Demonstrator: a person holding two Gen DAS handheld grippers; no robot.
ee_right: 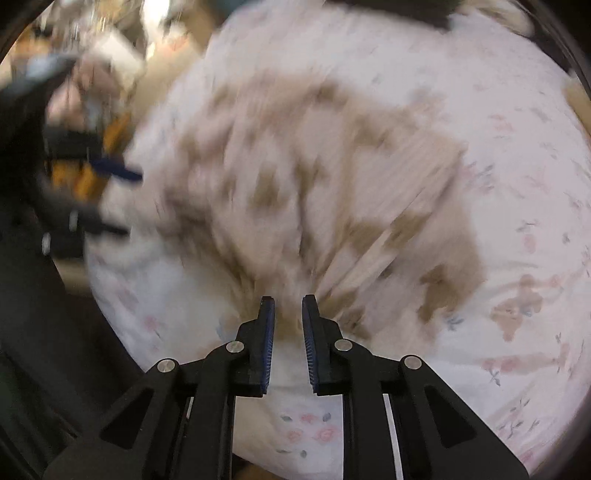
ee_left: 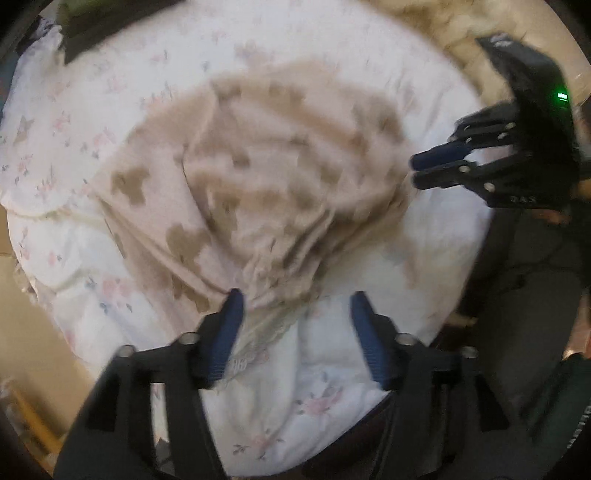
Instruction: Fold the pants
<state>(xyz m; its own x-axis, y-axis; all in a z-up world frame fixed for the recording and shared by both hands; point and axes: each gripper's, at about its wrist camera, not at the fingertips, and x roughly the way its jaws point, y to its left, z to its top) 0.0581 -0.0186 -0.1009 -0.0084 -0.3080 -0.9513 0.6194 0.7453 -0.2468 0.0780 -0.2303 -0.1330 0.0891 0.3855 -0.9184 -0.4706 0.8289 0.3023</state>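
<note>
Pale pink pants (ee_left: 258,177) with tan patches lie bunched on a white floral bedsheet (ee_left: 332,369). My left gripper (ee_left: 295,306) is open, its blue pads either side of the gathered lace-edged end of the pants. My right gripper (ee_left: 415,170) shows in the left wrist view at the right, its blue pads nearly together at the pants' right edge. In the right wrist view the pants (ee_right: 314,177) are blurred. There my right gripper (ee_right: 289,308) stands narrowly parted around a bunch of the fabric. The left gripper (ee_right: 122,203) shows blurred at the left.
The floral sheet (ee_right: 517,258) covers a bed whose edge falls away to a dark floor (ee_left: 535,295) at the right. A dark green object (ee_left: 85,26) lies at the bed's far left. Cluttered furniture (ee_right: 92,55) stands beyond the bed.
</note>
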